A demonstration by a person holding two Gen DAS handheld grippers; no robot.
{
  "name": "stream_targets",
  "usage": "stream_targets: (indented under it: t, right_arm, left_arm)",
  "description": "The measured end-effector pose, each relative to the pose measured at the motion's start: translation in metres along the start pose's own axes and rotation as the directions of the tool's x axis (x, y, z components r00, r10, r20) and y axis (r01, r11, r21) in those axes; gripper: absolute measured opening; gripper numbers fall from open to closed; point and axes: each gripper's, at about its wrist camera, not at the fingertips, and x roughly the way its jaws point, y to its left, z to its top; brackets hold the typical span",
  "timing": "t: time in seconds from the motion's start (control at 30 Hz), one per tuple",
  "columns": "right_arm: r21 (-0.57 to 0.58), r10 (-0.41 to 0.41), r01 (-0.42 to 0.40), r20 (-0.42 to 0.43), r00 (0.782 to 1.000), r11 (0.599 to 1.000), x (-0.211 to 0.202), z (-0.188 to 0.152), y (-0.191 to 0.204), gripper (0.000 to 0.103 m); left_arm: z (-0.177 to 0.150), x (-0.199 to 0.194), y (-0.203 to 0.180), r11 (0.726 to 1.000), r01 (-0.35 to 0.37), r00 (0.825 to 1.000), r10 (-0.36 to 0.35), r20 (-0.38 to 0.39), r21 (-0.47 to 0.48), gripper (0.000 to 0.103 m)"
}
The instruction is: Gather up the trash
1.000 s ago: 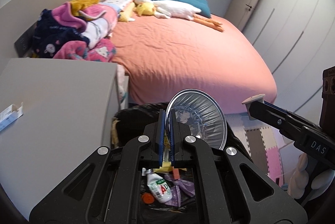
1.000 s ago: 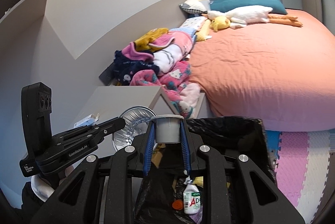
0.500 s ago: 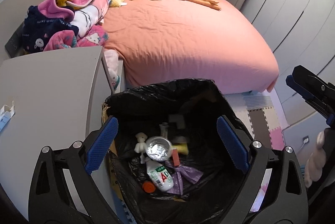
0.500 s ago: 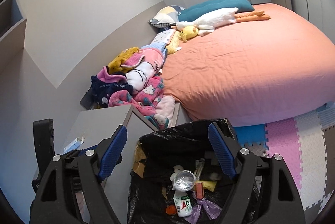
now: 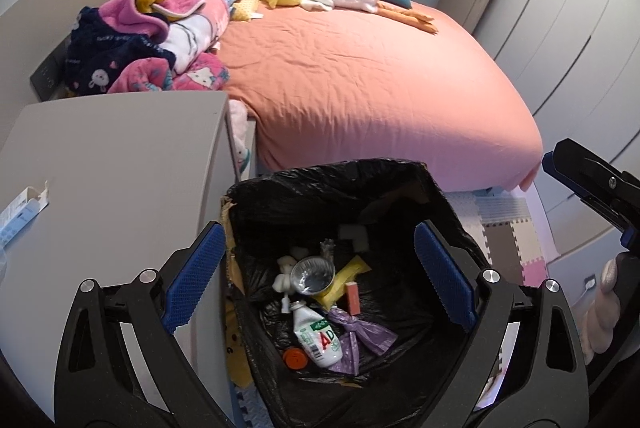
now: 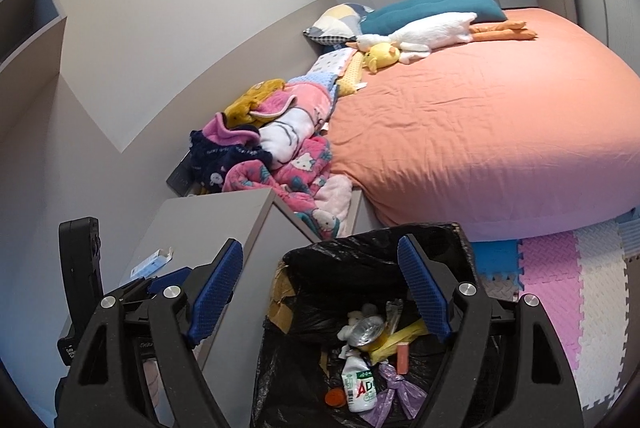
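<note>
A bin lined with a black bag [image 5: 280, 187] [image 6: 320, 264] stands between the bed and a grey nightstand. Inside lie a clear plastic cup [image 5: 313, 275] [image 6: 366, 330], a white AD bottle [image 5: 318, 338] [image 6: 359, 388], a purple wrapper [image 5: 360, 332], an orange cap [image 5: 295, 358] and other scraps. My left gripper [image 5: 318, 276] is open and empty above the bin. My right gripper [image 6: 318, 292] is open and empty above the bin too. The right gripper's finger shows at the right edge of the left wrist view [image 5: 588, 179].
A grey nightstand [image 5: 100, 167] [image 6: 208, 224] left of the bin carries a small blue-white carton [image 5: 18, 214] [image 6: 152, 262]. A bed with an orange sheet [image 5: 380, 79] holds plush toys and piled blankets [image 5: 152, 39]. Foam floor mats [image 6: 560, 288] lie right of the bin.
Both grippers opened and rose. The clear cup left the left gripper and the small grey cup left the right gripper; the clear cup now lies in the bin.
</note>
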Motion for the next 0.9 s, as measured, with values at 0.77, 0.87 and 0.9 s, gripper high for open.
stream_targets:
  t: [0.77, 0.87, 0.9]
  right_arm:
    - [-0.155, 0.125, -0.136, -0.078, 0.989, 0.979, 0.051, -0.009, 0.079, 0.080]
    - [-0.168, 0.146, -0.161, -0.101, 0.984, 0.973, 0.061, -0.012, 0.093, 0.080]
    - [-0.173, 0.156, -0.174, -0.111, 0.982, 0.969, 0.064, -0.013, 0.098, 0.080]
  left_arm:
    - [-0.025, -0.032, 0.079, 0.977, -0.131, 0.990, 0.137, 0.022, -0.167, 0.092]
    - [-0.031, -0.038, 0.094, 0.969, -0.157, 0.986, 0.163, 0.019, -0.192, 0.092]
    - [-0.034, -0.041, 0.098, 0.966, -0.164, 0.985, 0.171, 0.019, -0.200, 0.092]
